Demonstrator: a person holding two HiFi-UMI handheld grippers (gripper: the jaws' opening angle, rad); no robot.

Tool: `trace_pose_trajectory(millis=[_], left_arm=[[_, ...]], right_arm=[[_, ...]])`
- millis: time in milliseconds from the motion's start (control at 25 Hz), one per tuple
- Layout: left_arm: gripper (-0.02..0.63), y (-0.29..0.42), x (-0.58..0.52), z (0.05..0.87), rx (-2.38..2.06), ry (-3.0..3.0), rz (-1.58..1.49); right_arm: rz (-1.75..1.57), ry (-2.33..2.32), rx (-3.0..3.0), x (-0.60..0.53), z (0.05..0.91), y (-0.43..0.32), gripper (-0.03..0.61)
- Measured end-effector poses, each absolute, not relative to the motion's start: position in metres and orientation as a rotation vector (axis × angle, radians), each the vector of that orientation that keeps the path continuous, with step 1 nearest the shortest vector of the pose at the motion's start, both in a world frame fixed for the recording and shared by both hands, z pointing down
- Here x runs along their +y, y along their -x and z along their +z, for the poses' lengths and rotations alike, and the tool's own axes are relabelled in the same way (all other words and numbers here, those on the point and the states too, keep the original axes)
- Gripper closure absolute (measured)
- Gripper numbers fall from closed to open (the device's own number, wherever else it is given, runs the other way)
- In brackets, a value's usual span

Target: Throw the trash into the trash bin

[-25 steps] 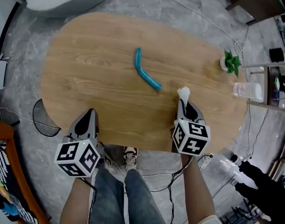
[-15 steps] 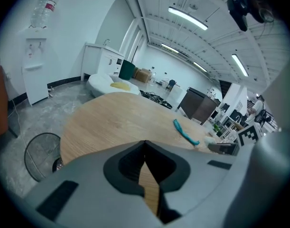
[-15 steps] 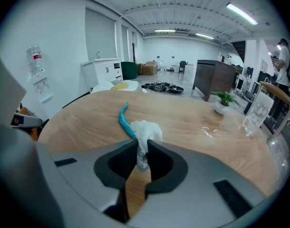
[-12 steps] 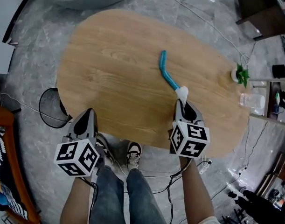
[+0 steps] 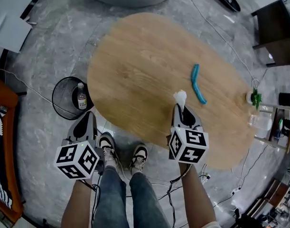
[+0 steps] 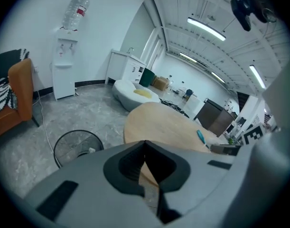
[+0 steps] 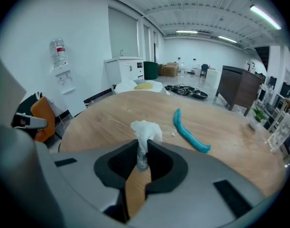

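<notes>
Crumpled white tissue [image 5: 180,96] clenched in my right gripper [image 5: 181,107].
It hangs over the near edge of the oval wooden table [image 5: 145,65]; my left gripper [image 5: 89,122] is closed, empty.

I read: matt wood-grain table [image 5: 135,70], polished marble-look floor [image 5: 54,46], black wire-mesh metal bin [image 5: 61,107], soft crumpled white paper tissue [image 5: 179,97].

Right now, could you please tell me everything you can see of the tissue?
The tissue is white, crumpled and soft-looking, thin paper by its look. Its lower end is pinched between the fingers of the right gripper; its ruffled top sticks up beyond them. It is held over the wooden table, near its edge, touching nothing else visible.
</notes>
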State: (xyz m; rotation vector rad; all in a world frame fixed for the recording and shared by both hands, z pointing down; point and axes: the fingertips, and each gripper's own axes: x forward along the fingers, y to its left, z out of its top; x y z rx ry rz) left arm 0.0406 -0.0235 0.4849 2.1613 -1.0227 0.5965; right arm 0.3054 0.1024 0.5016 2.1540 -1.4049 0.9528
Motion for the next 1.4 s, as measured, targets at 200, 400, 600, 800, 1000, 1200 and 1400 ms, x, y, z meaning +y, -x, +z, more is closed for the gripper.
trace_pose_trajectory(millis=[200, 400, 600, 800, 1000, 1200, 1400], left_arm=[[0.623, 0.01, -0.033, 0.486, -1.11, -2.097, 0.556], [0.623, 0.066, -0.044, 0.486, -1.199, -2.039, 0.521], [0.623, 0.126, -0.053, 0.485, -1.308, -1.967, 0.481], [0.623, 0.181, -0.056, 0.484, -1.393, -1.889, 0.441], [0.623, 0.228, -0.057, 0.486, -1.476, -1.807, 0.399], [0.623, 0.268, -0.065, 0.492, -1.529, -1.751, 0.37], [0.623, 0.308, -0.071, 0.526, -1.557, -1.694, 0.376]], right_arm=[[0.915, -2.066, -1.492, 0.063, 0.497, -0.263, 0.528], [0.88, -1.977, -1.579, 0.024, 0.494, -0.215, 0.528], [0.847, -1.867, -1.676, -0.013, 0.495, -0.16, 0.528], [0.812, -1.75, -1.756, -0.045, 0.496, -0.102, 0.528], [0.759, -1.626, -1.866, -0.081, 0.491, -0.042, 0.528], [0.742, -1.533, -1.926, -0.108, 0.502, 0.012, 0.528], [0.772, -1.428, -1.941, -0.123, 0.547, 0.063, 0.528]])
